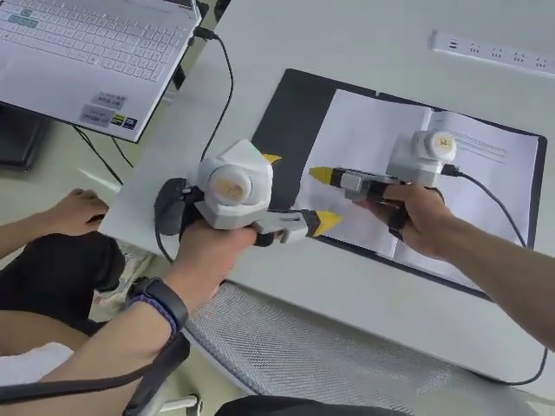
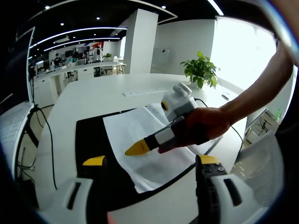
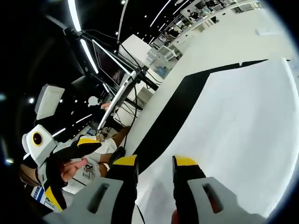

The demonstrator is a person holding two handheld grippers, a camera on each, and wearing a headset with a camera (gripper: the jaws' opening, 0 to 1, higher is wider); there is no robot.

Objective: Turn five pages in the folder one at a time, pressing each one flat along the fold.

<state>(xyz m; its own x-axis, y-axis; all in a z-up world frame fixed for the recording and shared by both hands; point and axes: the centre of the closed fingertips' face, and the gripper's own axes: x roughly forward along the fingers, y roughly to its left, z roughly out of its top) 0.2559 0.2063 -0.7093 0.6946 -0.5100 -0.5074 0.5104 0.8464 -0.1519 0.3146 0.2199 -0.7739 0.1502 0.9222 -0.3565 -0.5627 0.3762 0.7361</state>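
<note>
**Q:** Two grippers are shown; how is each one held?

**A:** The left gripper (image 1: 299, 191) (image 2: 150, 160) is gripped in the left hand (image 1: 208, 247) at the near left edge of the folder (image 1: 290, 121) (image 2: 93, 140) (image 3: 182, 107) and is pointed rightward. The right gripper (image 1: 321, 175) (image 2: 138, 148) (image 3: 154, 161) is carried in the right hand (image 1: 416, 217) (image 2: 201, 130) low over the left-hand page (image 1: 373, 130) (image 3: 233, 121) and is pointed leftward, towards the other gripper.

**Q:** How are the fingers set?

**A:** On the left gripper the yellow-tipped fingers (image 2: 95, 161) are spread wide, and nothing is held between them. On the right gripper the fingers (image 3: 185, 162) are drawn close, with a narrow gap left between them, and nothing is clamped. Whether the page is touched cannot be told.

**Q:** Where is the folder placed?

**A:** It is laid open on the white table (image 1: 347, 43), with its black cover exposed to the left of the white pages.
</note>
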